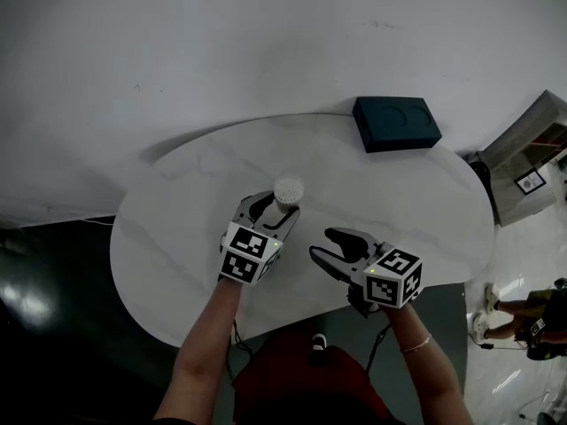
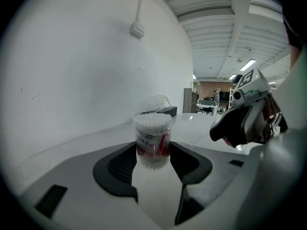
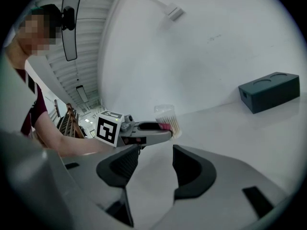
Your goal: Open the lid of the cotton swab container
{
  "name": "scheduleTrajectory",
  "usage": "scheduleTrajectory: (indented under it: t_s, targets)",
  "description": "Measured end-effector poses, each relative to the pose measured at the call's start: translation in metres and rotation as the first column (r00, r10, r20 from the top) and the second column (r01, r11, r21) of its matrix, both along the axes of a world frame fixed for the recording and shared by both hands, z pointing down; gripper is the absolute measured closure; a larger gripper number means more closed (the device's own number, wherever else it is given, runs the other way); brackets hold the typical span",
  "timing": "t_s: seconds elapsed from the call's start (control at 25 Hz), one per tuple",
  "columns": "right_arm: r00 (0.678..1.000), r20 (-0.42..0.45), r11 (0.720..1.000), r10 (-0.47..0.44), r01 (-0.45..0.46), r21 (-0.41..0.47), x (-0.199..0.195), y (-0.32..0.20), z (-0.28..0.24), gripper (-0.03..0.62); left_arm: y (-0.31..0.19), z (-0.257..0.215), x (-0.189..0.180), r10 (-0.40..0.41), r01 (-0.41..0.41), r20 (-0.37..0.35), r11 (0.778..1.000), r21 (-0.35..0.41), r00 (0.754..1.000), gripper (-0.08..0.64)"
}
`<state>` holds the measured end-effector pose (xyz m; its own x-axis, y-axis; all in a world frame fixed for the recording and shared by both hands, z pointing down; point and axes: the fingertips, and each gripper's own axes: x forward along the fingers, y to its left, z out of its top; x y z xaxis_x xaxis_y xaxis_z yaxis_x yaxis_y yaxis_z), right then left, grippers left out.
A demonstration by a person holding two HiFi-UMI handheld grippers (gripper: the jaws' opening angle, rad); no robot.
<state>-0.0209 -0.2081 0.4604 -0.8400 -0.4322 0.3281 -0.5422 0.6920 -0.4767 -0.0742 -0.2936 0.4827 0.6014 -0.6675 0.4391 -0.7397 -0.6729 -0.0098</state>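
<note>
We see the left gripper (image 2: 153, 158) closed on the cotton swab container (image 2: 153, 139), with a dark pad pressed against each side of its red-labelled body. The container stands upright between the jaws, over the middle of the white counter (image 1: 173, 237). White swab tips show at its top, and a clear lid (image 2: 158, 102) appears tipped up behind them. From the head view we cannot tell how far the lid is raised. Just to the right of the container, and nearer to us, the right gripper (image 3: 156, 166) hangs with its jaws apart and only bare counter between them. It points towards the container without touching it. Further right of the container, well apart from it, a dark box (image 1: 397, 124) lies at the counter's far edge.
</note>
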Motion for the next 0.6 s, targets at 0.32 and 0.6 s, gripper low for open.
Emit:
scheduleTrajectory:
  t_s: [0.32, 0.6]
  targets:
    - [1.0, -0.025, 1.0, 0.018, -0.018, -0.015, -0.004, -0.012, 0.02, 0.357, -0.031, 0.015, 0.006, 0.002, -0.002, -0.008, 1.0, -0.008, 1.0, 0.327]
    - [0.999, -0.031, 0.999, 0.033, -0.034, -0.02, -0.003, -0.021, 0.028, 0.357, -0.048, 0.037, 0.005, -0.009, 0.01, 0.019, 0.999, -0.036, 1.0, 0.327]
